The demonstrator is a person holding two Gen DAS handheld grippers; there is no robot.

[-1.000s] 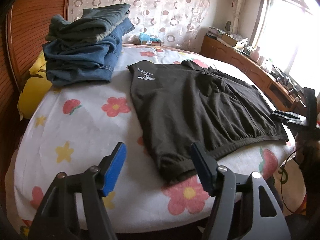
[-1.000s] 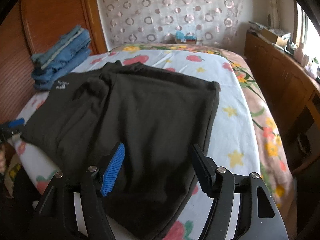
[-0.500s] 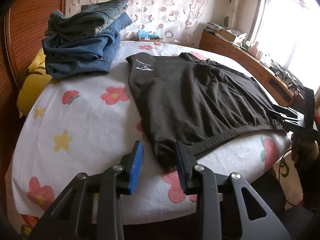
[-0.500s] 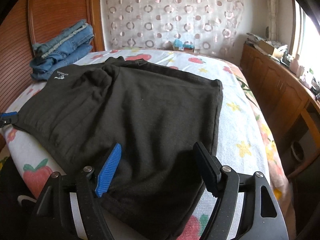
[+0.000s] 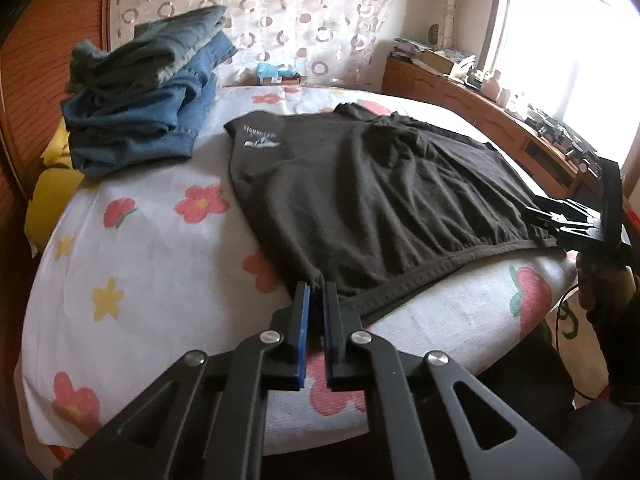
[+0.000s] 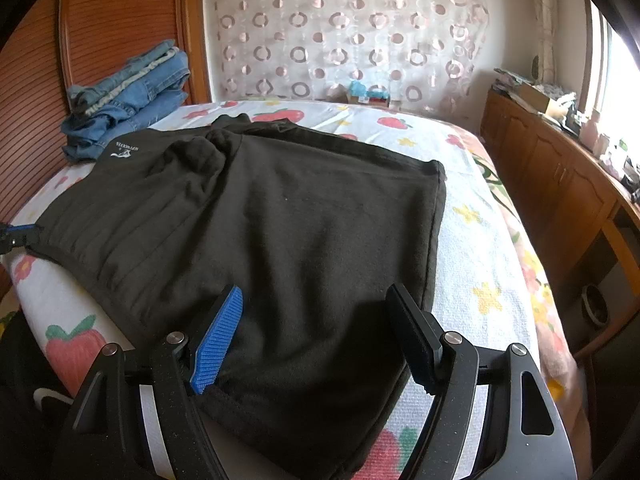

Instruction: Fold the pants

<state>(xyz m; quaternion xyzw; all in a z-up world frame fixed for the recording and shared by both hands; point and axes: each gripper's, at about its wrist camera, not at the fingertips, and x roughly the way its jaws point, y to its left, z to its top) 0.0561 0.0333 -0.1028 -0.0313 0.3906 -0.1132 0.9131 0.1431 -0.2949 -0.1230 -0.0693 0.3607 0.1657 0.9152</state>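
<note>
Dark brown pants (image 5: 372, 192) lie spread flat on a bed with a flower-print sheet (image 5: 152, 240), a white logo near their far left corner. My left gripper (image 5: 314, 292) is shut on the near left corner of the pants at the waistband. My right gripper (image 6: 320, 312) is open, its jaws wide apart just above the near edge of the pants (image 6: 288, 220). In the left wrist view the right gripper (image 5: 560, 216) sits at the right end of the waistband. The left gripper's tip (image 6: 20, 234) shows at the left edge of the right wrist view.
A stack of folded blue jeans (image 5: 148, 100) sits at the far left of the bed by the wooden headboard (image 6: 120, 20). A yellow pillow (image 5: 48, 196) lies beside it. A wooden cabinet (image 6: 560, 184) with clutter runs along the right under the window.
My left gripper moved forward and closed on the near corner of the pants. My right gripper stayed open over the pants' edge and shifted only slightly.
</note>
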